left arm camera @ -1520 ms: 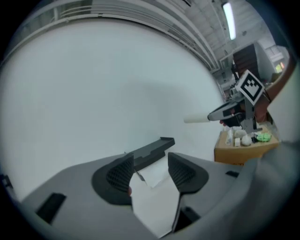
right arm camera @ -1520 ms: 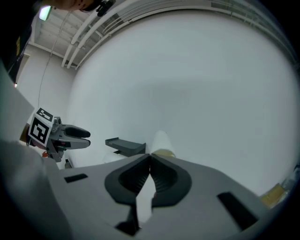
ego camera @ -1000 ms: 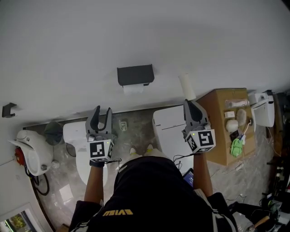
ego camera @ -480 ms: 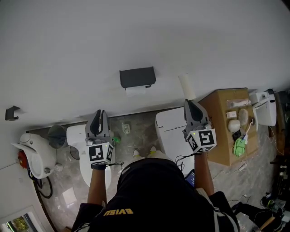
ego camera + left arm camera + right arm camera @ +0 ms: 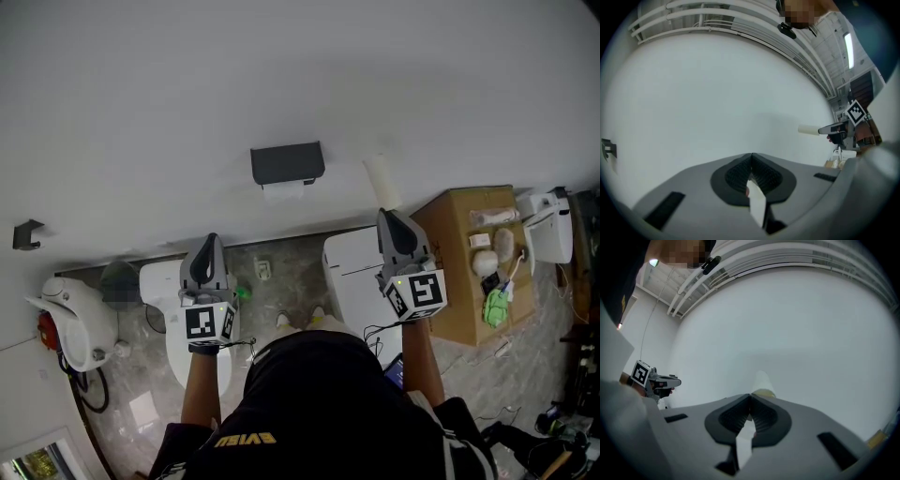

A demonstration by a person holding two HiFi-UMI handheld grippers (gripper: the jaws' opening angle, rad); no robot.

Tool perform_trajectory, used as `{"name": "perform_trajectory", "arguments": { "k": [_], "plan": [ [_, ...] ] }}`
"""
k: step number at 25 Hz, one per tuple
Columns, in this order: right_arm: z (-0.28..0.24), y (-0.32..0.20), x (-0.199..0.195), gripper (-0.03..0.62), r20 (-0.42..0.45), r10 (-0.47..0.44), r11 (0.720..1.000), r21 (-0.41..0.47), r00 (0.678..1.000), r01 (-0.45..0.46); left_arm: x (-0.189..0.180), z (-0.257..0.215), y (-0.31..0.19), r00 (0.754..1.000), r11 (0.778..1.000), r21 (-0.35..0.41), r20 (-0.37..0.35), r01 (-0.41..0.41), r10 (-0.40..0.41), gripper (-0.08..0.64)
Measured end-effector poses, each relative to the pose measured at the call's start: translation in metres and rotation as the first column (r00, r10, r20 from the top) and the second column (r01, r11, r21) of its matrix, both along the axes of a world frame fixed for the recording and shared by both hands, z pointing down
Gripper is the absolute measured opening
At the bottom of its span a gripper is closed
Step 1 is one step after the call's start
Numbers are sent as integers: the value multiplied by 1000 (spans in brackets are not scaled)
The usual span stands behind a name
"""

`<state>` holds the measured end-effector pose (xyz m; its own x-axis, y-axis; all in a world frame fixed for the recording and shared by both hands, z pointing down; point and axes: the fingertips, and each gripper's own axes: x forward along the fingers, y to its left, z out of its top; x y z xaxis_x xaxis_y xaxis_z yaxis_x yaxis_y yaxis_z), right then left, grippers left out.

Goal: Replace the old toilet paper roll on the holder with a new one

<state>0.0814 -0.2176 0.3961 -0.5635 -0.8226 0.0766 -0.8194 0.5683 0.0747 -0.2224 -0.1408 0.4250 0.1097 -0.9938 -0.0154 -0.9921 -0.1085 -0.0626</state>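
A black toilet paper holder [image 5: 287, 163] hangs on the white wall, with a short white end of paper [image 5: 283, 190] showing under it. My right gripper [image 5: 385, 214] is to the right of the holder, shut on a slim pale paper tube [image 5: 382, 181] that sticks out past the jaws toward the wall. The right gripper view shows the same tube [image 5: 762, 383] beyond the shut right gripper [image 5: 750, 395]. My left gripper [image 5: 208, 240] is below and left of the holder, shut with nothing in it. From the left gripper [image 5: 751, 154] I see the tube [image 5: 809, 130] off to the right.
Below on the floor stand a white toilet [image 5: 178, 319], a white cabinet [image 5: 352, 272] and a cardboard box [image 5: 459, 272] with small items on top. A white fixture [image 5: 66, 309] sits at the far left. A black hook [image 5: 26, 232] is on the wall.
The left gripper's jaws have closed from wide open to fully together. The right gripper has kept its hold on the tube and stayed in place.
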Motion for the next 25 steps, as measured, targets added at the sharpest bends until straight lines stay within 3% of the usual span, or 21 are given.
{"name": "perform_trajectory", "arguments": {
  "k": [25],
  "plan": [
    [0,11,4,2,2,-20,1000,-18,1000,21,-10,0,11,999,999,-8,-16,33,-33,12]
  ]
}}
